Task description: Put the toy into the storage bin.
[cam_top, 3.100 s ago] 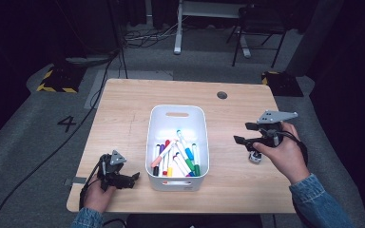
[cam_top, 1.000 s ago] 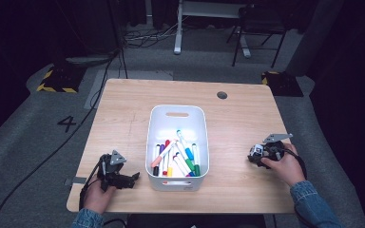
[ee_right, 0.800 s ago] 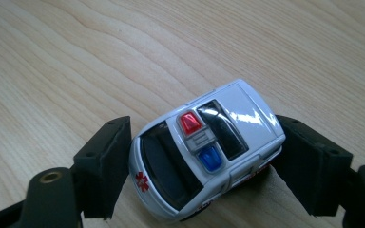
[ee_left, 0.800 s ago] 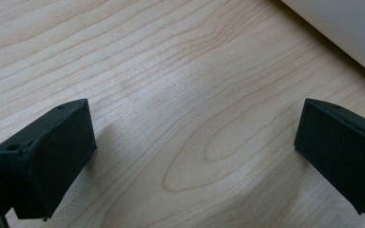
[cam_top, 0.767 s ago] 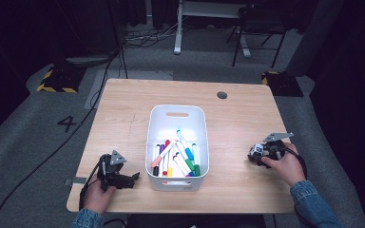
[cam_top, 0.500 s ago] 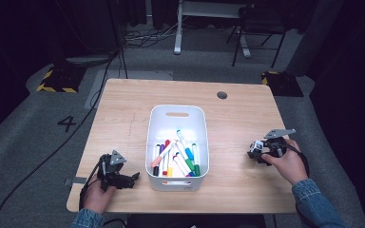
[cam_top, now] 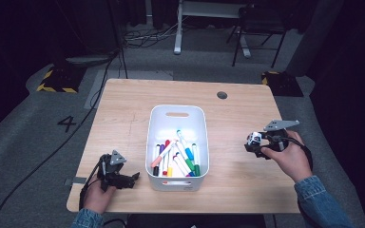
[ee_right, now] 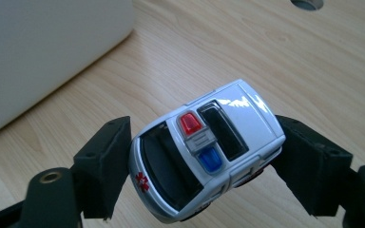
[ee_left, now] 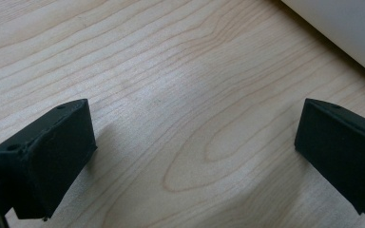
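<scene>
A small white toy car [ee_right: 209,147] with a red and a blue roof light and a red emblem on its side sits between the jaws of my right gripper [ee_right: 204,142], which is shut on its sides. In the high view that gripper [cam_top: 253,142] holds the toy car [cam_top: 254,138] just above the table, right of the white bin [cam_top: 176,111]. My left gripper [cam_top: 134,178] rests at the table's front left, its jaws pointing at the bin. In the left gripper view my left gripper [ee_left: 195,156] is open over bare wood.
The white bin holds several coloured markers [cam_top: 178,154]. Its wall shows at the bin [ee_left: 342,28] and the bin [ee_right: 43,47]. A round cable hole [cam_top: 222,95] lies at the far right of the wooden table [cam_top: 123,109]. A chair and cables stand on the floor beyond.
The right gripper came down from higher up onto the toy car, shut on it, and has since shifted slightly up and forward with it. The left gripper has not moved.
</scene>
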Tool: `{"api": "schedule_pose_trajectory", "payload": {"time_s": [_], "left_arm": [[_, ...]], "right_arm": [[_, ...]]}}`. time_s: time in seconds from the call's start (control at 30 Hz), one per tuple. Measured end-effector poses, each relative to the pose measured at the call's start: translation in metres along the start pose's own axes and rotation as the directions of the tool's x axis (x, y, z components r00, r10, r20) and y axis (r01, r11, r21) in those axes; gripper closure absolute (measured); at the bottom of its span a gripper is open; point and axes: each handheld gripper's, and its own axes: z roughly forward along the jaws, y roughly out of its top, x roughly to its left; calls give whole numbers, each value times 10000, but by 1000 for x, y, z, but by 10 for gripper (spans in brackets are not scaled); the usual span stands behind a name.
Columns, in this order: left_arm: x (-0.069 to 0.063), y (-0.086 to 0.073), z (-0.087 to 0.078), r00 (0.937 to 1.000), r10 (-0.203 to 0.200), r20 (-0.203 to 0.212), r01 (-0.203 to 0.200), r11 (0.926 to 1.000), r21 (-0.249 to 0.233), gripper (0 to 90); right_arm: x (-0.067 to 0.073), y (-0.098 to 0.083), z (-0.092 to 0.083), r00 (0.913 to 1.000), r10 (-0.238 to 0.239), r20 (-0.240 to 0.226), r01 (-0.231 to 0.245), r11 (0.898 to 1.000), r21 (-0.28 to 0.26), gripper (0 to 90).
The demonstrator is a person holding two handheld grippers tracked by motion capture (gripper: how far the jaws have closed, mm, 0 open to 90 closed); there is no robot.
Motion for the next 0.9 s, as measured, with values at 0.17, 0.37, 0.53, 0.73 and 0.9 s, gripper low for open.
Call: {"api": "schedule_pose_trajectory", "payload": {"time_s": [0.17, 0.37, 0.53, 0.73, 0.9], "left_arm": [[0, 0, 0, 10000, 3, 14, -3, 10000, -3, 0], [0, 0, 0, 10000, -30, -11, 30, 10000, 2, 0], [-1, -1, 0, 10000, -54, -59, 54, 10000, -3, 0], [-1, -1, -1, 9999, -116, -23, 116, 9999, -14, 1], [-1, -1, -1, 9999, -110, -37, 110, 9999, -13, 1]], "right_arm": [[8, 14, -8, 9996, -261, -114, 259, 9995, -158, 244], [21, 32, -15, 9978, -563, -355, 547, 9976, -434, 243], [28, 42, -17, 9956, -752, -553, 722, 9959, -543, 243], [42, 59, -17, 9906, -1080, -841, 1018, 9920, -752, 243], [54, 71, -17, 9861, -1213, -1140, 1105, 9892, -967, 243]]}}
